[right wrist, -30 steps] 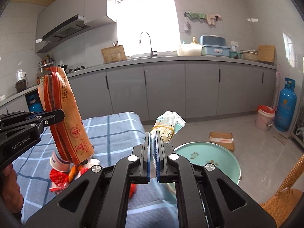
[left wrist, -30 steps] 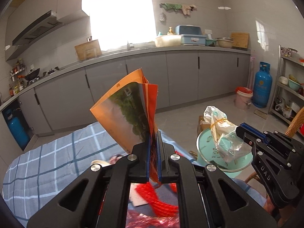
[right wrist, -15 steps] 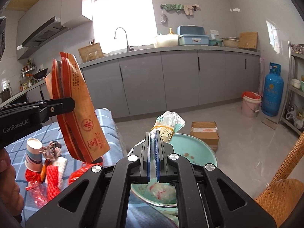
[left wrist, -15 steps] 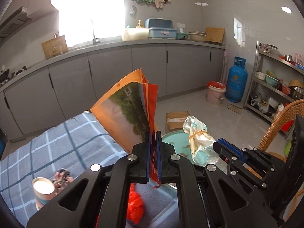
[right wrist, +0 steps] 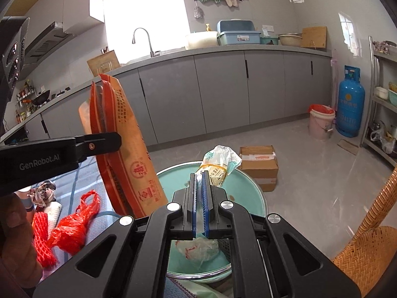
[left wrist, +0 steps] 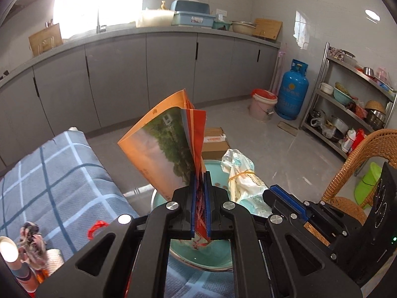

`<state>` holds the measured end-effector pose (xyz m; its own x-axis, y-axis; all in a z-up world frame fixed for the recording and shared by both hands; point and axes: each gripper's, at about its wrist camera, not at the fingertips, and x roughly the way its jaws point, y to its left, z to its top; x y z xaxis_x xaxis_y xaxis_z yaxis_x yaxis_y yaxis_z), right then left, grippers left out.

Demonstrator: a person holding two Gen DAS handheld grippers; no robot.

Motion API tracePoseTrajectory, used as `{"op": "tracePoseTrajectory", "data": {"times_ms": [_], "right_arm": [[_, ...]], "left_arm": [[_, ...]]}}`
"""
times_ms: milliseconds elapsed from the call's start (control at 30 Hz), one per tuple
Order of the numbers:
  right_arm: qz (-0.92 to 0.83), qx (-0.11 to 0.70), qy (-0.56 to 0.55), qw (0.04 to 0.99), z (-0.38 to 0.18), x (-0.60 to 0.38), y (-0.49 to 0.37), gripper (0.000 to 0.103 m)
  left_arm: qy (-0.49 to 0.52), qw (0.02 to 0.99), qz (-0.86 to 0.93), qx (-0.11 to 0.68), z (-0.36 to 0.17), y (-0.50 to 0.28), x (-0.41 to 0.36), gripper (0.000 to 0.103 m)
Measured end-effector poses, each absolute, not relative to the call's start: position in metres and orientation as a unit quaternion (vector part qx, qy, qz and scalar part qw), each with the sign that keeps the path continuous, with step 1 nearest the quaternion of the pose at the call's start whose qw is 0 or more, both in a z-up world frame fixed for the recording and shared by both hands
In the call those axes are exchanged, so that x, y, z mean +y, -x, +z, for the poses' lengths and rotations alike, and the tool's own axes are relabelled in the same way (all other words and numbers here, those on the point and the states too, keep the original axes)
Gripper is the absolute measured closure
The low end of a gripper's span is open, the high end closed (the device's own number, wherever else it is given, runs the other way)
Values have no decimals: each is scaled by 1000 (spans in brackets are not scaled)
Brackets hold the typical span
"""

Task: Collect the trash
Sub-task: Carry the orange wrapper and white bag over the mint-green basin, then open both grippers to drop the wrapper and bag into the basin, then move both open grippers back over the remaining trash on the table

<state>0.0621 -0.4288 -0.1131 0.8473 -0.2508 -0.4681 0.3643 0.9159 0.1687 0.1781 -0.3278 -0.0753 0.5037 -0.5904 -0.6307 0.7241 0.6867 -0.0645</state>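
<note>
The left gripper (left wrist: pixel 199 201) pinches an orange snack bag (left wrist: pixel 165 146), long axis upright, over the teal basin (right wrist: pixel 173 178). The right gripper (right wrist: pixel 199 198) clamps a clear wrapper (right wrist: pixel 219 164) slanting upward above that basin.

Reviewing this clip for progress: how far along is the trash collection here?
Done: one crumpled wrapper lies in the teal basin. In hand: left gripper clamps an orange bag, right gripper a pale plastic bag, both over the basin. Left: red bag, paper cup on the tablecloth.

Orange packet (left wrist: pixel 161 149) and tied clear bag (right wrist: pixel 218 166) upright over teal basin (right wrist: pixel 250 198).
</note>
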Motion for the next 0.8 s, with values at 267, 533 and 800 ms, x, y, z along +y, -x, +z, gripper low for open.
{"op": "tracePoseTrajectory", "data": {"times_ms": [267,533,800], "right_arm": [[-175,239,-134,946,-132,-441,-65,76],[-194,231,-150,942,-127,-440,-51,58],[-177,222,-156,946,-109,-410,-39,48]], "left_arm": [[-112,852,-378,344,-99,-189,-336,76],[-112,864,-358,337,-99,-188,-316,40],[-119,896,-314,292,-74,-161,-267,22]]}}
